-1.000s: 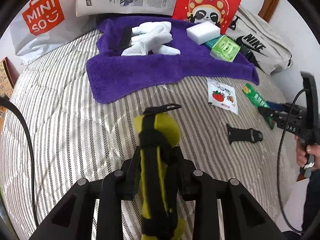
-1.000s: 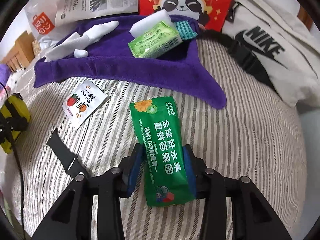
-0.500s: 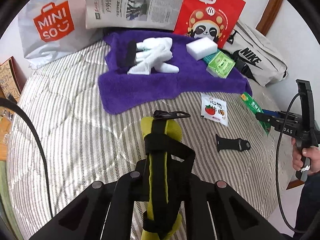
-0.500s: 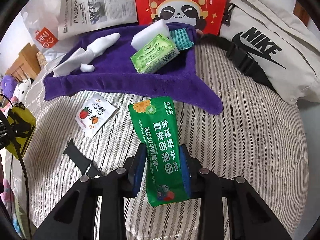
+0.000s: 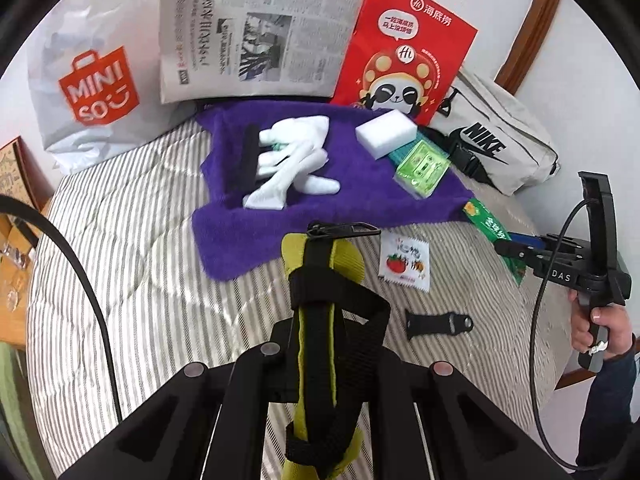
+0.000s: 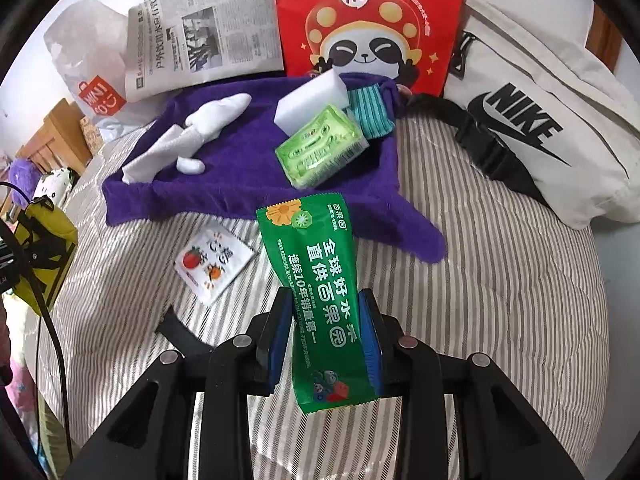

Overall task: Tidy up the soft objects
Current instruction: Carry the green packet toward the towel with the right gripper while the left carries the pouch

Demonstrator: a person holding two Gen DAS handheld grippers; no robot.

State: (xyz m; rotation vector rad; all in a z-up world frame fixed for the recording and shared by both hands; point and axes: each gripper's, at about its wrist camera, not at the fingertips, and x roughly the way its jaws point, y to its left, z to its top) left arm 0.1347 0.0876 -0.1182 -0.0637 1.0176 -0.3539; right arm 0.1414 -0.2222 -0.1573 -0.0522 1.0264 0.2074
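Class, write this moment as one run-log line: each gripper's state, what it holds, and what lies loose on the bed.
left gripper: shut on yellow-black strap | right gripper: shut on green packet | loose on bed: white sachet, black strap piece

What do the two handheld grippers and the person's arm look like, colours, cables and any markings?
The left gripper is matte black plastic with round grey rivets on its angular finger arms. The right gripper has the same black frame and blue pads. Seen from the left camera, its body carries white "DAS" lettering, an upright black bracket and a looping black cable. The person wears a dark blue sleeve.
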